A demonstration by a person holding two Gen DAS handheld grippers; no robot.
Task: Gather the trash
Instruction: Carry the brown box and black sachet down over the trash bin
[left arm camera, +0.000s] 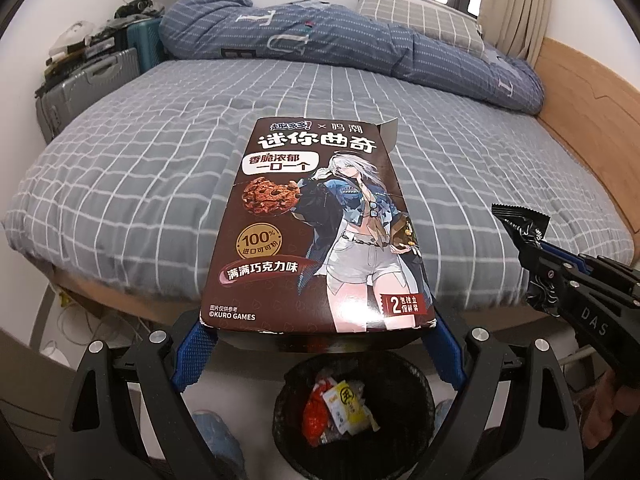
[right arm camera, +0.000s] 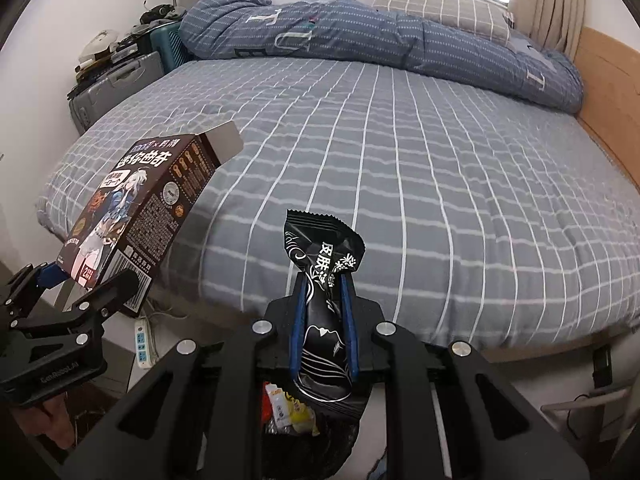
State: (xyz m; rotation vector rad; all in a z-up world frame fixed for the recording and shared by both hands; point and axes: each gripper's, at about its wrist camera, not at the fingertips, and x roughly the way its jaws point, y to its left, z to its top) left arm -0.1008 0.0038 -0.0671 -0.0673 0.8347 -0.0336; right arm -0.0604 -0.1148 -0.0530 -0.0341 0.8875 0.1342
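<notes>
Jaws first: left gripper (left arm camera: 320, 332) is spread wide and clamped across the near end of the cookie box (left arm camera: 320, 224), blue pads on both of its side edges. Right gripper (right arm camera: 323, 320) is pinched tight on a black snack wrapper (right arm camera: 324, 280), pads squeezing its waist so the top flares out above them.

Box: brown carton, printed face up, tilted away over the edge of the bed (right arm camera: 400, 168). Far-end flap stands open (interior not visible, can't tell if anything is inside).

Wrapper: black foil with white print, upright between the fingers, crimped top edge uppermost. From the left wrist view its serrated tip pokes out past the right gripper at frame right.

Trash bin (left arm camera: 412, 384): round, lined with a black bag, on the floor directly below both grippers, just beside the bed. Contents visible: a red crumpled wrapper (left arm camera: 316, 416), a yellow and white packet (left arm camera: 348, 404), some clear film under them. Bin is partly filled, rim clear.

Both items held above the bin, neither touching it. Power strip (right arm camera: 142, 344) lies on the floor near the bed's foot.
</notes>
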